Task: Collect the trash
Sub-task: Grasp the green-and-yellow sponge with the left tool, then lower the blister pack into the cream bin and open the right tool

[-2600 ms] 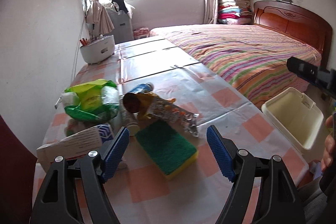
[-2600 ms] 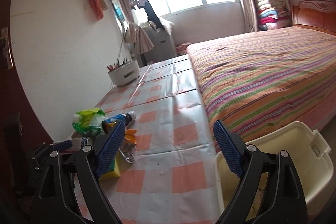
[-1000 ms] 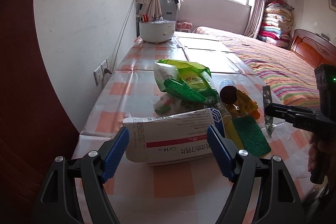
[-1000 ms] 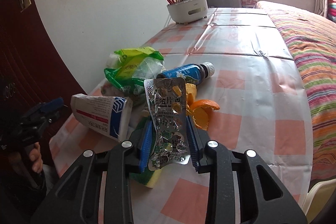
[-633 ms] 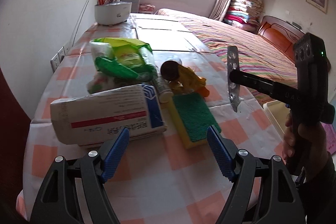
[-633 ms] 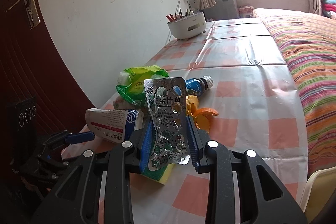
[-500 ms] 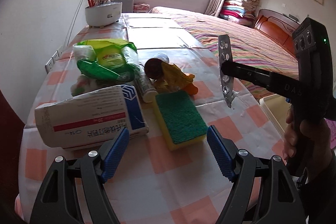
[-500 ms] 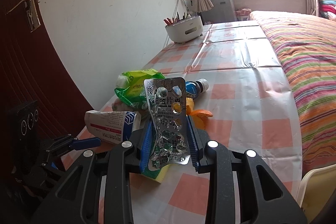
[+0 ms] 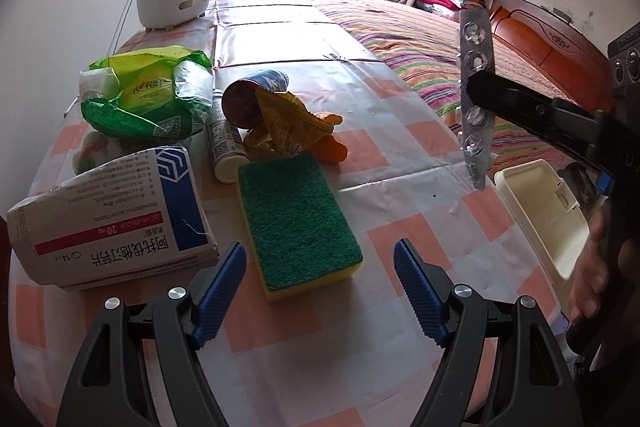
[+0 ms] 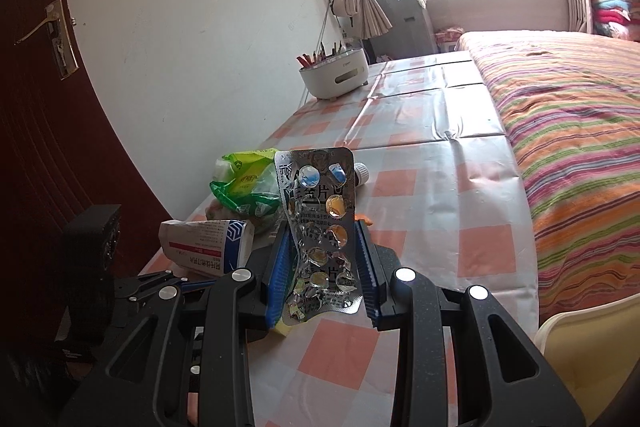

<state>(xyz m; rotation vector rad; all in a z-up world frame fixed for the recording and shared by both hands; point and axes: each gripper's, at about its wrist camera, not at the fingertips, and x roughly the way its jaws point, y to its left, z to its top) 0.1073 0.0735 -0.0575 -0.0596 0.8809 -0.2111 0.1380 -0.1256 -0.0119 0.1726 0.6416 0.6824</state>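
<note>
Trash lies in a heap on the counter (image 9: 400, 155), ahead of the left hand-held gripper (image 9: 320, 291) and a little to its left. That gripper's blue pads stand wide apart with nothing between them, hovering above the near end of a green-topped yellow sponge (image 9: 296, 223). Just left of the sponge lies a crumpled white medicine box (image 9: 112, 223) with a blue and red print. Beyond the box sits a green plastic bag (image 9: 148, 95), and beside it a white tube (image 9: 224, 147) that touches the sponge's far corner. Past the sponge rest a yellow wrapper (image 9: 288, 127), orange peel (image 9: 330, 143) and a blue bottle (image 9: 260, 91) lying on its side.

The right hand-held gripper (image 10: 322, 267) is closed on a silver blister pack (image 10: 320, 235), its pads pressing the pack's two long edges, so the pack stands upright between them. From the left wrist camera the same pack (image 9: 474, 95) is seen edge-on, held in the air to the right of the heap, above the counter's edge. Below and to the right of it, off the counter, stands a cream bin (image 9: 540, 215), open at the top. A hand (image 9: 592, 267) grips the right gripper's handle beside the bin.

At the counter's far end a white holder (image 9: 176, 3) carries pens.
</note>
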